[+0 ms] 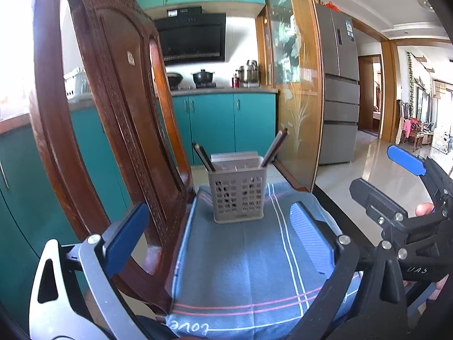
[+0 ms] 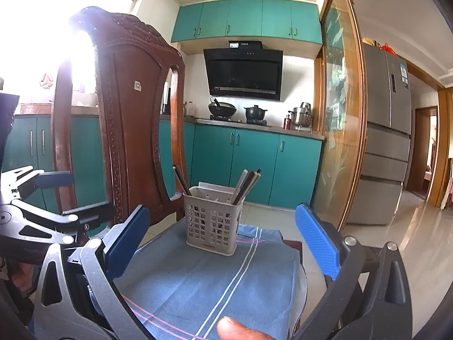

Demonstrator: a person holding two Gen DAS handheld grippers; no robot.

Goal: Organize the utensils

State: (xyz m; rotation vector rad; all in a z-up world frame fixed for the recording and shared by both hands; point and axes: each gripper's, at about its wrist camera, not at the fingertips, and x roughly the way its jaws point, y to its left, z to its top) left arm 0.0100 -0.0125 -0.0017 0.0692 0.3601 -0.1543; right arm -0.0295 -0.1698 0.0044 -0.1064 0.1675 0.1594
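We hold left gripper (image 1: 220, 240) wide open, empty, near side of utensil basket (image 1: 237, 195). Basket stands upright on blue striped cloth (image 1: 240, 269), chopsticks (image 1: 203, 157) leaning out its left and right compartments. Wooden chair (image 1: 113, 113) just left of basket. Right gripper (image 2: 223, 240) wide open too, empty, near side of basket, apart.

Matt grey perforated plastic utensil holder (image 1: 237, 198) on soft blue cloth (image 1: 249, 269); glossy carved wooden chair (image 1: 119, 107); polished floor tiles (image 1: 376, 170).
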